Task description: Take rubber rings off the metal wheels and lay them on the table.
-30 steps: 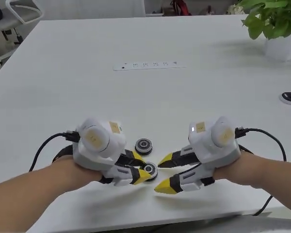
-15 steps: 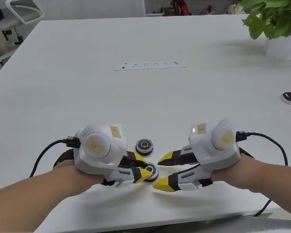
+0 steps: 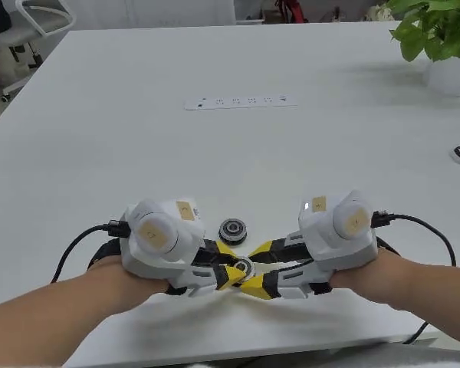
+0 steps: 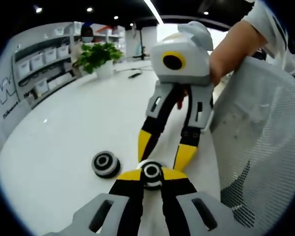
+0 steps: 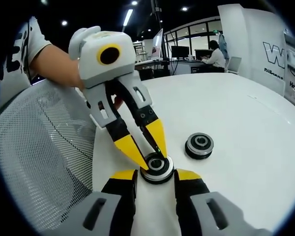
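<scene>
The left gripper (image 4: 151, 175) is closed on a metal wheel (image 4: 151, 172), which is pinched between its two yellow tips low at the near edge of the white table (image 3: 215, 153). Whether the wheel rests on the surface or is held just above it cannot be told. A black rubber ring (image 5: 158, 179) is seen around the wheel's rim.

The right gripper (image 5: 155, 175) is set against the left one from the opposite side, tip to tip. Its jaws are held apart, with one yellow tip on each side of the same wheel, just beside the rim. Whether they touch the rim cannot be made out. In the head view the two pairs of jaws are seen crossed around the wheel.

A second wheel (image 3: 233, 228) lies flat on the table just beyond the tips of both grippers, apart from the held one. It is seen to the left of the jaws in the left gripper view and to the right of them in the right gripper view.

A white power strip (image 3: 240, 101) lies well ahead of both grippers. A potted plant (image 3: 437, 34) stands far beyond the right gripper at the table's far corner. A white mesh surface (image 4: 255, 147) is seen behind the right gripper in the left gripper view.
</scene>
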`<state>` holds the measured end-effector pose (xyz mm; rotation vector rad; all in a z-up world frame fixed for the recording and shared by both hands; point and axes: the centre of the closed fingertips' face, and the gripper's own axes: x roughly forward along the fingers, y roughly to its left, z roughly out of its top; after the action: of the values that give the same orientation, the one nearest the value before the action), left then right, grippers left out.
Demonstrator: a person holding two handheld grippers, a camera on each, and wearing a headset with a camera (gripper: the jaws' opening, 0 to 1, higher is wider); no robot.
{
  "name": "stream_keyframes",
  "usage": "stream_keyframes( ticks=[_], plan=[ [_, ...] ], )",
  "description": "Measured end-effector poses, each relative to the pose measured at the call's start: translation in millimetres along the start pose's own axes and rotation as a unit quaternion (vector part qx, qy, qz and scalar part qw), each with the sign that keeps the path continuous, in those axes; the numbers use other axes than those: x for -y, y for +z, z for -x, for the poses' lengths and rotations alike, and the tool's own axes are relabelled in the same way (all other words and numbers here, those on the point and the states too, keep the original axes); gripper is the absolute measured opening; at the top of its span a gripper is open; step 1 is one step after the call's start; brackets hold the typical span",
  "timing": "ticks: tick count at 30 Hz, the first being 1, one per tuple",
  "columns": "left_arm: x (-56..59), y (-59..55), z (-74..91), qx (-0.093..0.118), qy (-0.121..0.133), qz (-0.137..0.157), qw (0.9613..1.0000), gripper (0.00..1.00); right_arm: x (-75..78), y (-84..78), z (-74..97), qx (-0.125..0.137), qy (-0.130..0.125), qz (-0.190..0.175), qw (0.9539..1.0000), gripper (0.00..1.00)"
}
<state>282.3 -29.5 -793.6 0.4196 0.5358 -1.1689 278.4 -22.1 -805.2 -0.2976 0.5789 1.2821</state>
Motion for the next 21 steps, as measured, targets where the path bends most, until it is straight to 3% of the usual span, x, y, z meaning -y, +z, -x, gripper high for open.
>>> stream_keyframes(
  ticks=[6,21],
  plan=[
    [0.2,-0.2,0.1,0.004,0.004,0.004,1.0,0.13,1.4,-0.5,-0.1,0.004,-0.007,-0.011,0.9999,0.25],
    [0.7,0.0,0.5,0.009,0.006,0.008,0.9999,0.13,1.1,-4.6,5.8,-0.001,-0.01,0.007,0.9999,0.2]
  ],
)
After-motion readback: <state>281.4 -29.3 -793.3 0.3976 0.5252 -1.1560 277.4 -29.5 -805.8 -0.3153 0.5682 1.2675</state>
